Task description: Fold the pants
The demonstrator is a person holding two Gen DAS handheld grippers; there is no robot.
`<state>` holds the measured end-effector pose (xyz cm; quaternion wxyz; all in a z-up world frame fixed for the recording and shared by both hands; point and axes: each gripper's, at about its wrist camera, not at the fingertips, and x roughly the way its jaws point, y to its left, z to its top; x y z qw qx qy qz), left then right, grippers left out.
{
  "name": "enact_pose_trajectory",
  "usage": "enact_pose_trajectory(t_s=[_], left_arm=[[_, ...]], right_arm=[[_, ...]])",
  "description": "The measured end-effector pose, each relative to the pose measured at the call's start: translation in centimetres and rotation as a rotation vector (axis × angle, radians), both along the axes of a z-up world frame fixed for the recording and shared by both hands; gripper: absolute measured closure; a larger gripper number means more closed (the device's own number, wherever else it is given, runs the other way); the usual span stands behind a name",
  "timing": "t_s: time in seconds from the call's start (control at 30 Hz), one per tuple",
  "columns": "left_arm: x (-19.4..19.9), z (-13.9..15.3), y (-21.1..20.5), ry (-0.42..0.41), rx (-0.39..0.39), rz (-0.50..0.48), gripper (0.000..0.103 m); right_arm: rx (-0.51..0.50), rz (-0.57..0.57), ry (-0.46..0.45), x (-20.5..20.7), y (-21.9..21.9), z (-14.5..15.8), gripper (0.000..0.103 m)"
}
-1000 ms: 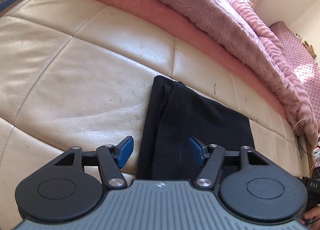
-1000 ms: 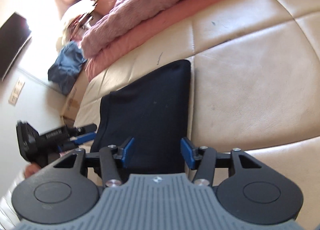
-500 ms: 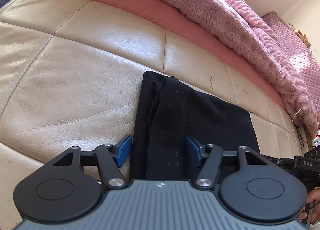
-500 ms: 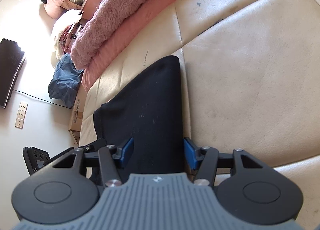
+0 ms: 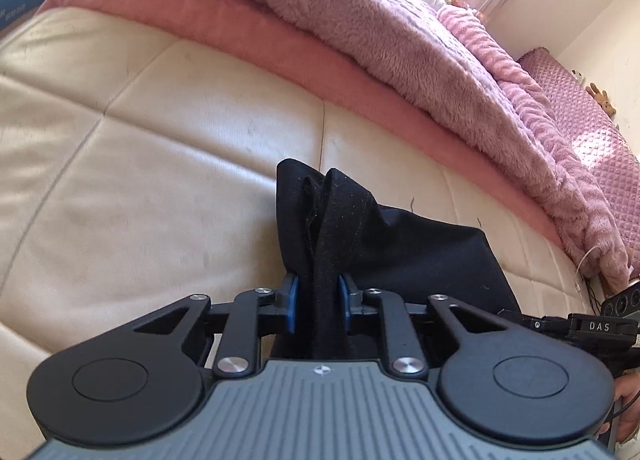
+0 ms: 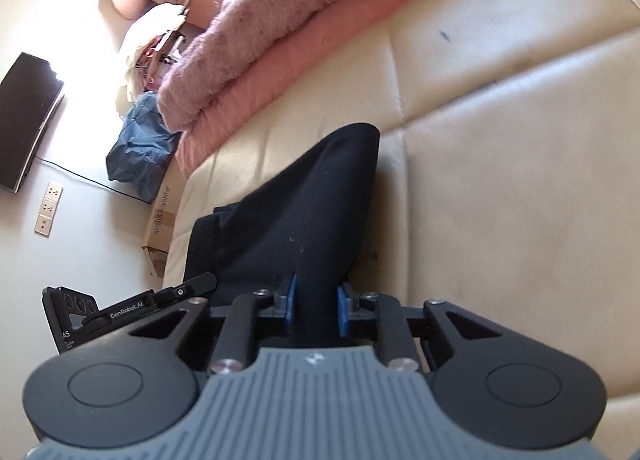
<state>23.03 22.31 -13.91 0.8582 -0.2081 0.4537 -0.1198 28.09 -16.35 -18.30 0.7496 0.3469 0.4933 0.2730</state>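
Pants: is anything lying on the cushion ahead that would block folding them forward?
Nothing visible does. Both the left hand-held gripper and right hand-held gripper are shut on the pants; the cream cushion ahead looks bare up to the pink blanket.

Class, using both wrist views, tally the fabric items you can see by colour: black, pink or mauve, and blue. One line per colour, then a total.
Black: 1, the pants, pinched by the left gripper and the right gripper
Pink or mauve: 2, the fluffy blanket and the pink sheet under it
Blue: 1, a crumpled cloth on the floor
Total: 4
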Motion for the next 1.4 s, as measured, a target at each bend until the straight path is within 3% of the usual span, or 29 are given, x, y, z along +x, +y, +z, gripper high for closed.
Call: enact_pose_trajectory(t_s=[0.23, 0.4, 0.47, 0.6, 0.63, 0.7, 0.83, 1.03, 1.1, 1.17, 1.2, 1.27, 1.4], left_arm=[[5.9, 0.6, 1.3, -0.012, 0.051, 0.067, 0.084], [8.5, 0.0, 1.4, 0.002, 0.066, 0.067, 0.083], [9.0, -0.3, 1.6, 0.017, 0.070, 0.064, 0.079], [8.9, -0.4, 1.4, 0.026, 0.121, 0.071, 0.061], [8.7, -0.1, 1.3, 0.023, 0.135, 0.073, 0.060], [8.3, 0.8, 1.3, 0.012, 0.189, 0.096, 0.060], [6.5, 4.0, 1.1, -0.052, 0.253, 0.108, 0.060], [1.4, 10.0, -3.1, -0.208, 0.442, 0.115, 0.054], [-0.5, 11.5, -4.4, -0.242, 0.485, 0.139, 0.052], [-2.6, 12.9, -5.7, -0.290, 0.519, 0.166, 0.047], [-3.6, 13.3, -6.2, -0.308, 0.533, 0.178, 0.045], [-5.7, 14.0, -7.2, -0.339, 0.558, 0.203, 0.042], [-9.2, 14.2, -9.0, -0.361, 0.589, 0.219, 0.027]], right_arm=[[-0.054, 0.040, -0.069, 6.9, 3.5, 1.4, 0.088], [-0.094, 0.035, -0.072, 10.5, 4.5, 0.9, 0.088], [-0.111, 0.037, -0.063, 11.2, 4.6, 0.4, 0.088], [-0.167, 0.047, -0.072, 11.2, 4.8, 0.1, 0.081], [-0.185, 0.043, -0.077, 11.1, 4.8, 0.2, 0.076], [-0.219, 0.030, -0.099, 10.9, 4.5, 0.7, 0.075], [-0.275, 0.019, -0.211, 8.9, 3.7, 4.0, 0.069], [-0.385, -0.006, -0.437, 3.1, 3.9, 10.6, 0.052], [-0.419, -0.024, -0.495, 0.8, 4.1, 12.5, 0.045], [-0.478, -0.056, -0.541, -1.7, 4.5, 14.1, 0.025], [-0.492, -0.067, -0.569, -3.1, 4.6, 14.8, 0.022], [-0.487, -0.072, -0.610, -5.5, 4.6, 15.8, 0.023], [-0.542, -0.110, -0.629, -10.0, 5.2, 16.3, 0.022]])
